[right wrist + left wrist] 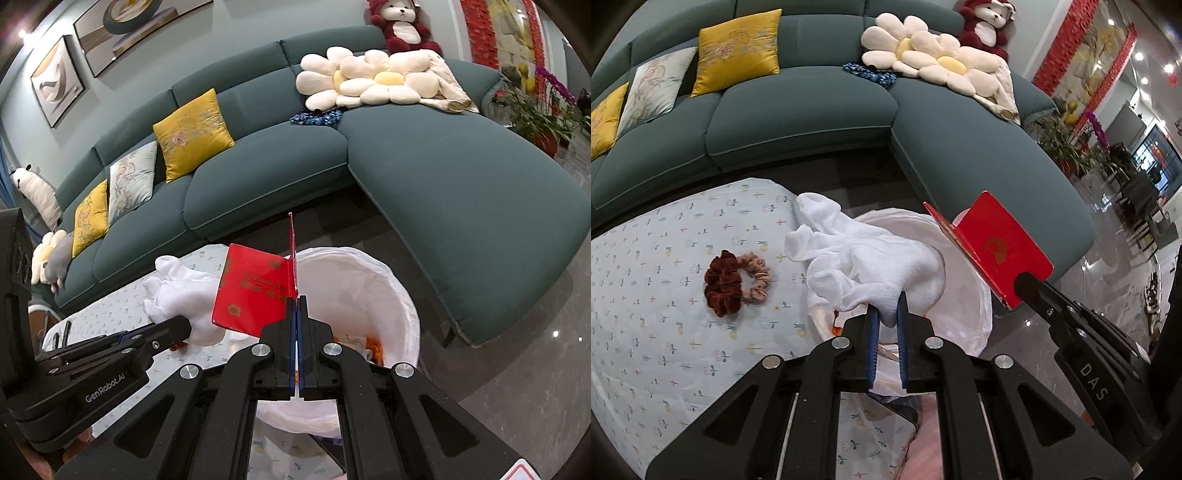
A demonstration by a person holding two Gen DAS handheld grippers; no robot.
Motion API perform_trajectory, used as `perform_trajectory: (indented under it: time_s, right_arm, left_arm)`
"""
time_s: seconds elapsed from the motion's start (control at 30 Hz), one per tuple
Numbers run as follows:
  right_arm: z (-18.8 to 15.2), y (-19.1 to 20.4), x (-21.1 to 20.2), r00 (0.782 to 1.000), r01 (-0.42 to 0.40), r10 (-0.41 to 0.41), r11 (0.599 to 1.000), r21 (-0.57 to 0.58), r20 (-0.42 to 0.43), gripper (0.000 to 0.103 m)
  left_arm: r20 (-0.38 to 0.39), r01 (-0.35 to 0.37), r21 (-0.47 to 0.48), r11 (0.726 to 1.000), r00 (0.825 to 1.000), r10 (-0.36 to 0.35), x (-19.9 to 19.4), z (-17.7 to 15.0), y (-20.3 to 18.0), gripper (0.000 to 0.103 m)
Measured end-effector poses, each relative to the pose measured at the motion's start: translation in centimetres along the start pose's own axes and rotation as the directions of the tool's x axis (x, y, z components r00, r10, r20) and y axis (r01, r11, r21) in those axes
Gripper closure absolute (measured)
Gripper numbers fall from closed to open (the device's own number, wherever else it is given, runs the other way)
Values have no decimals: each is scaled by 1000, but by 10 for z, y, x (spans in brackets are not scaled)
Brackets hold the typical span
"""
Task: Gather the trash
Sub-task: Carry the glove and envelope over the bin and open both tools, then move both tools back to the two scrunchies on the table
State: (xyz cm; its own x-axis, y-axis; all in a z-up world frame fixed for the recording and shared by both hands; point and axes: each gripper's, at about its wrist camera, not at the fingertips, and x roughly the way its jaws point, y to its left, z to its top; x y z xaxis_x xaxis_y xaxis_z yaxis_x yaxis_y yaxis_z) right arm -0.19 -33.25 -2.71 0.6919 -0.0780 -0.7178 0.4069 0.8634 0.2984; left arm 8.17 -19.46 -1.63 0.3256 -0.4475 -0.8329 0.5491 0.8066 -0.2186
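The left hand-held gripper is pinching a bunched white cloth between its blue pads. The cloth is hanging over the near left rim of the trash bin, partly above the tabletop edge and partly above the bin's mouth.

The right hand-held gripper is pressed tight on the corner of a red card box. The box is sticking up and away from the pads, with its long side pointing toward the far sofa. It is hovering just above the bin's opening, so the bin lies right below and a little to the right of it. The right hand-held gripper looks nearer to the middle of the bin than the left one.

The bin is lined with a white bag, and some orange bits are lying at the bottom.

Two hair scrunchies are sitting on the tabletop, left of the cloth.
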Motion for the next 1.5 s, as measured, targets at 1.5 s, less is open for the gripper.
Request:
perform_trajectory:
  time_s: [1.5]
  right_arm:
    - [-7,-2,7,999,43,-43,999,-18,-5,63]
  left_arm:
    - [13,-56,-29,998,998,56,2,0,3,57]
